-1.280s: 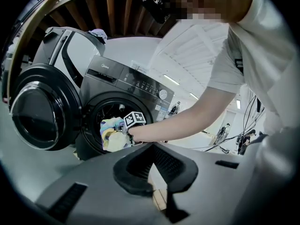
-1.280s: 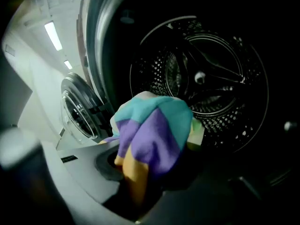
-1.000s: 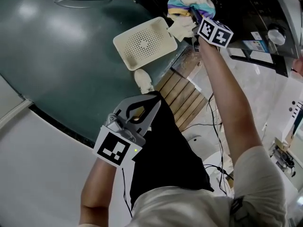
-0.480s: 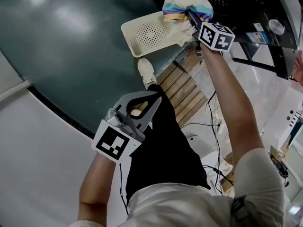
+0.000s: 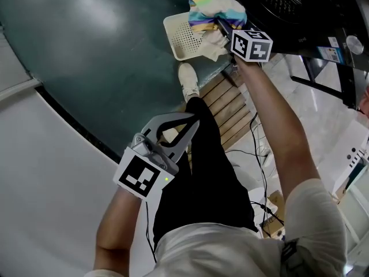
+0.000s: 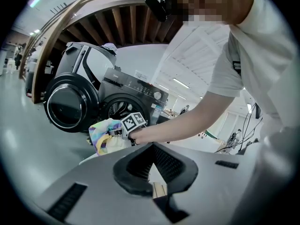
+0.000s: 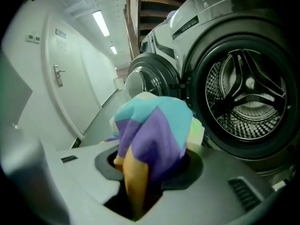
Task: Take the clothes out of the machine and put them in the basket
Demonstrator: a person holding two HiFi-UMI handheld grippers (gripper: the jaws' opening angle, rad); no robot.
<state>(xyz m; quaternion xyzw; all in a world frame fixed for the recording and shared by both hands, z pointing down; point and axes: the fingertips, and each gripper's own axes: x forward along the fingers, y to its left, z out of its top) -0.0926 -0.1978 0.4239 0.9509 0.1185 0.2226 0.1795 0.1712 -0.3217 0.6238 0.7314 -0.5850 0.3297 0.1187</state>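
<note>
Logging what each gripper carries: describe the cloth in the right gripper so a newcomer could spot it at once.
Find the dark front-loading washing machine with its door open. Just before its drum, near the cream perforated basket, the right gripper is clamped on a bunched cloth. It is the only multicoloured thing there: turquoise, purple and orange-yellow patches.

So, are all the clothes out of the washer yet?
Nearly. Done: the drum looks empty, as far as it shows. In hand: the right gripper is clamped on a colourful cloth by the edge of the white basket. Left: drop it in. The left gripper is shut and empty.
</note>
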